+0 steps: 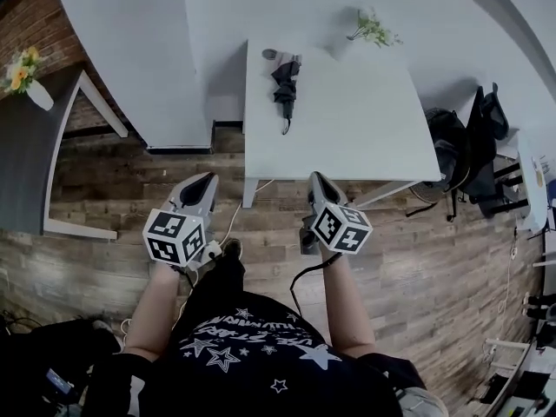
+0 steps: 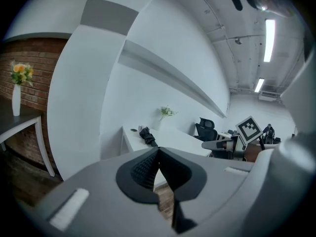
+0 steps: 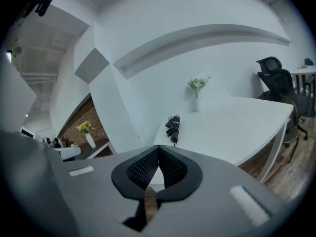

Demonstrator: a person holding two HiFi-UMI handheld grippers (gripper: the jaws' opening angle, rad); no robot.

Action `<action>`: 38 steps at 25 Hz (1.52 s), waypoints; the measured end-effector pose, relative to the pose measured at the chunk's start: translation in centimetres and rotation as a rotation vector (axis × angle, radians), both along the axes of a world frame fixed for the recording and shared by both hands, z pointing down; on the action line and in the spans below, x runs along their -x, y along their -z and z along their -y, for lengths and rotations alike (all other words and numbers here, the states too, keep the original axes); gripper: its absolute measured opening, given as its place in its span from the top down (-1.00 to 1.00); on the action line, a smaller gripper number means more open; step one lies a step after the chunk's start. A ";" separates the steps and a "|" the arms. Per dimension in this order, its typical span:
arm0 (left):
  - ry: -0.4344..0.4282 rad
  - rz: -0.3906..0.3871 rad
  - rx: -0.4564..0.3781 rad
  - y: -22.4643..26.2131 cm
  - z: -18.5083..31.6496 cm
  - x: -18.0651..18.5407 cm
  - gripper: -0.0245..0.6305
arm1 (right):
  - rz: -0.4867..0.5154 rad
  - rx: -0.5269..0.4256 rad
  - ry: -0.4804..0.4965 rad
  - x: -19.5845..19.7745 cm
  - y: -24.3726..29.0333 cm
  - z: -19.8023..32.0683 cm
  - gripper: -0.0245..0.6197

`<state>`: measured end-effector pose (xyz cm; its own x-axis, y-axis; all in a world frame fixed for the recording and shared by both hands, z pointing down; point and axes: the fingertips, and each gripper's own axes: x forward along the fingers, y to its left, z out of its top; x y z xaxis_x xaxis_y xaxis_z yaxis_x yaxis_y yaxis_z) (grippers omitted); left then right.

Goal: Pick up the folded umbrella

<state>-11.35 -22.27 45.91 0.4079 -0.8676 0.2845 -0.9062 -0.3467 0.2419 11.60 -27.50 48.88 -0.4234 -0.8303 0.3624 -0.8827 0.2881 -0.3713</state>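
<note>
Two grippers hang short of the table (image 1: 365, 120), both empty and both pinched shut: the left gripper (image 1: 207, 179) shows its pads meeting at the tip with nothing between them in its own view, and the right gripper (image 1: 318, 178) shows the same in its view. The umbrella (image 1: 284, 89) lies folded on the table's left part, towards the far edge, well apart from either gripper. In the head view its long axis runs 12 to 6, the thin end pointing back at the person. It sits at about 1 o'clock from the left gripper and about 11 o'clock from the right one, so it falls between the two lines of reach. The right gripper looks the nearer of the two. In the right gripper view the umbrella (image 3: 173, 127) stands just above the closed tips at 12 to 1 o'clock, almost end-on, which suggests that hand is the better lined up; its jaws would have to open first
</note>
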 end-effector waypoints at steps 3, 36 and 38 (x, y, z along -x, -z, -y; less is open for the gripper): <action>-0.005 -0.003 0.010 0.0 3.0 1.4 0.92 | -0.013 0.016 -0.033 0.7 0.0 3.4 0.87; -0.061 -0.016 0.104 -5.7 27.1 6.6 0.92 | -0.246 0.279 -0.079 6.5 -9.7 30.8 -0.13; -0.060 -0.014 0.107 -6.0 27.5 6.8 0.92 | -0.268 0.287 -0.078 6.8 -10.3 31.8 -0.14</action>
<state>-18.11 -49.82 51.95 0.4631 -0.8063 0.3680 -0.8807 -0.3722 0.2929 4.82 -59.33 59.16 -0.2219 -0.7049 0.6737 -0.9744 0.1345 -0.1802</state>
